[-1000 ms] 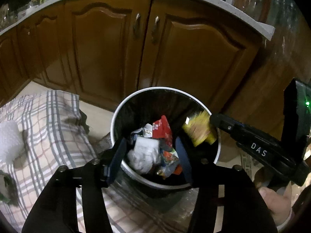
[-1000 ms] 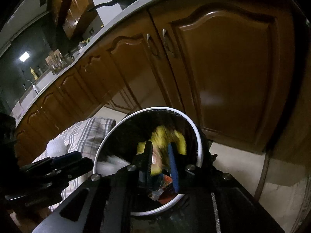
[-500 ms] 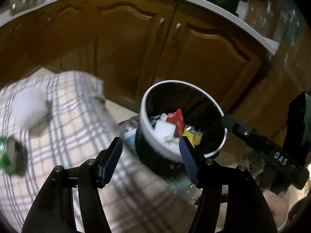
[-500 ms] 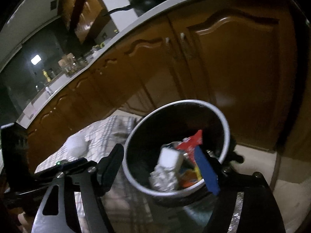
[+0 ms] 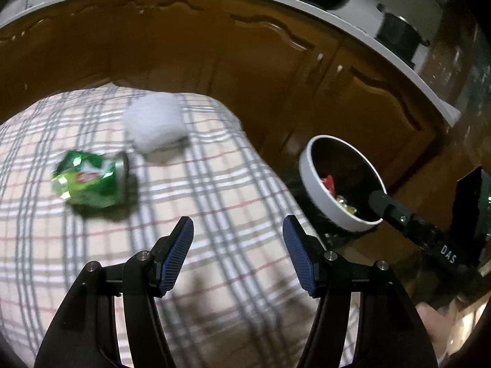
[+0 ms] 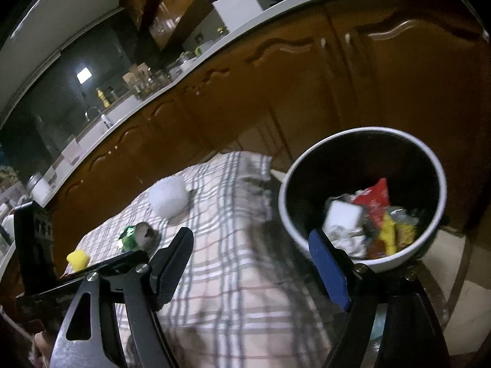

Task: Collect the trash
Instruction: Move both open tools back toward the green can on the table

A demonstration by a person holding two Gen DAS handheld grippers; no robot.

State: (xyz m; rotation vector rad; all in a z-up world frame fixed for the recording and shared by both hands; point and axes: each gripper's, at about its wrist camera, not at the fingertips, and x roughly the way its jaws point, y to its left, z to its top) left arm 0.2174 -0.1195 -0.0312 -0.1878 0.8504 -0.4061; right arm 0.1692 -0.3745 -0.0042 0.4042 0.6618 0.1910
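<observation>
My left tool (image 5: pixel 237 245) hangs over the checked cloth (image 5: pixel 214 202) with its blue pads spread and nothing between them. The crushed green can (image 5: pixel 92 181) lies on the cloth ahead and to the left of that tool, well apart from its fingertips, and the white crumpled wad (image 5: pixel 155 124) sits just beyond the can, near the cloth's far edge. My right tool (image 6: pixel 254 257) is released too, its jaws wide with nothing between them; its right pad (image 6: pixel 330 268) stands in front of the near rim of the trash bin (image 6: pixel 442 168), which holds red, yellow and white wrappers. From the right view a small yellow piece (image 6: pixel 78 259) lies on the cloth at the far left, past the can (image 6: pixel 136 236). Both tools point forward and downward, the left one angled toward the cloth, the right one between the cloth and the bin. The bin stands just beside the cloth's right edge, close to the brown cabinet doors (image 5: pixel 276 70). The cloth in front of my left tool is open, with room on all sides of the can. A bit of my hand (image 6: pixel 43 346) shows at the lower left, under the left tool.
</observation>
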